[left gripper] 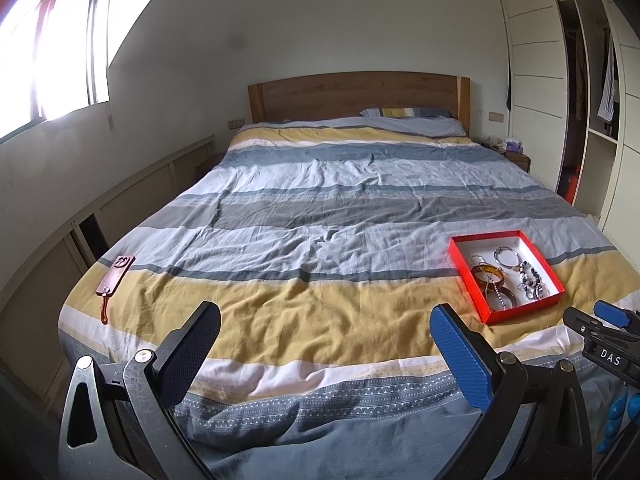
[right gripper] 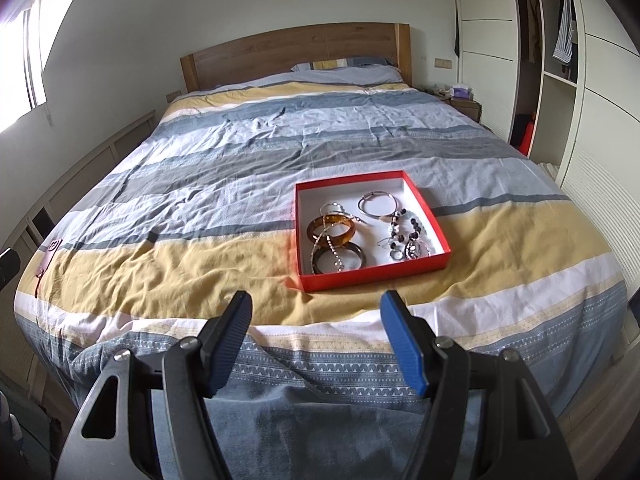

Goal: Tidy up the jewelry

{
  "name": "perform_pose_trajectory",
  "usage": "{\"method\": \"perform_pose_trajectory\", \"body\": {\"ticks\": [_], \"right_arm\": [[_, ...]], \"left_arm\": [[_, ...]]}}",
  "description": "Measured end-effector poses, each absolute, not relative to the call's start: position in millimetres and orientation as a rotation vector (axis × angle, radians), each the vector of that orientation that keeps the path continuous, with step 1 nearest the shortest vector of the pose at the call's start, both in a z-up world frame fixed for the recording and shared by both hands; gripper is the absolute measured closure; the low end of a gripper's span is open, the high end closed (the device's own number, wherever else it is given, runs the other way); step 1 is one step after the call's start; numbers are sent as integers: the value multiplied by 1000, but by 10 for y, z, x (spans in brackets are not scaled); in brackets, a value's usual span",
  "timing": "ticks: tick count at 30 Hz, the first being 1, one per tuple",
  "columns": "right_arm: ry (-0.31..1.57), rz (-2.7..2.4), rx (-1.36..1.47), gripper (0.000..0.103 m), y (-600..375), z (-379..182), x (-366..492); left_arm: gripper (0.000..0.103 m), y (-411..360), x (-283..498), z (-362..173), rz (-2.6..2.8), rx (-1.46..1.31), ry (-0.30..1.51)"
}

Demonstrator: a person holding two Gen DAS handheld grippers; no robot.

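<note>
Jewelry [right gripper: 360,232] lies gathered in the red box [right gripper: 372,270] on the bed [right gripper: 200,184], its raised rim keeping pieces together; the left gripper [left gripper: 324,344] and right gripper [right gripper: 316,332] hover wide and empty at the bed's foot.

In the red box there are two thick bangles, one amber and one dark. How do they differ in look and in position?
The amber bangle is translucent honey-brown, while the dark bangle looks grey-black and dull. The amber bangle lies farther into the red box; the dark bangle lies near the front wall. The amber one seems slightly tilted; the dark one lies flat. Both are thick rings, and a thin chain crosses both.
</note>
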State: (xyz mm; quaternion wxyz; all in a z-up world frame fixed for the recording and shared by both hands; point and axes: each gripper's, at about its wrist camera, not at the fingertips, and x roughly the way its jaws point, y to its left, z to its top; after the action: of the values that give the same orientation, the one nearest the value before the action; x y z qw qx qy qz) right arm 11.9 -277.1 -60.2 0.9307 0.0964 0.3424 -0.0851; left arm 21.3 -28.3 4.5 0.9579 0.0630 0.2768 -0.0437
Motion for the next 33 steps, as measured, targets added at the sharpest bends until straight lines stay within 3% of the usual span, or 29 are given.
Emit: {"method": "perform_pose_trajectory", "body": {"ticks": [33], "right_arm": [[855, -182, 226, 38, -2879, -1207, 497]], "left_arm": [[1, -391, 743, -633, -99, 178, 772]]}}
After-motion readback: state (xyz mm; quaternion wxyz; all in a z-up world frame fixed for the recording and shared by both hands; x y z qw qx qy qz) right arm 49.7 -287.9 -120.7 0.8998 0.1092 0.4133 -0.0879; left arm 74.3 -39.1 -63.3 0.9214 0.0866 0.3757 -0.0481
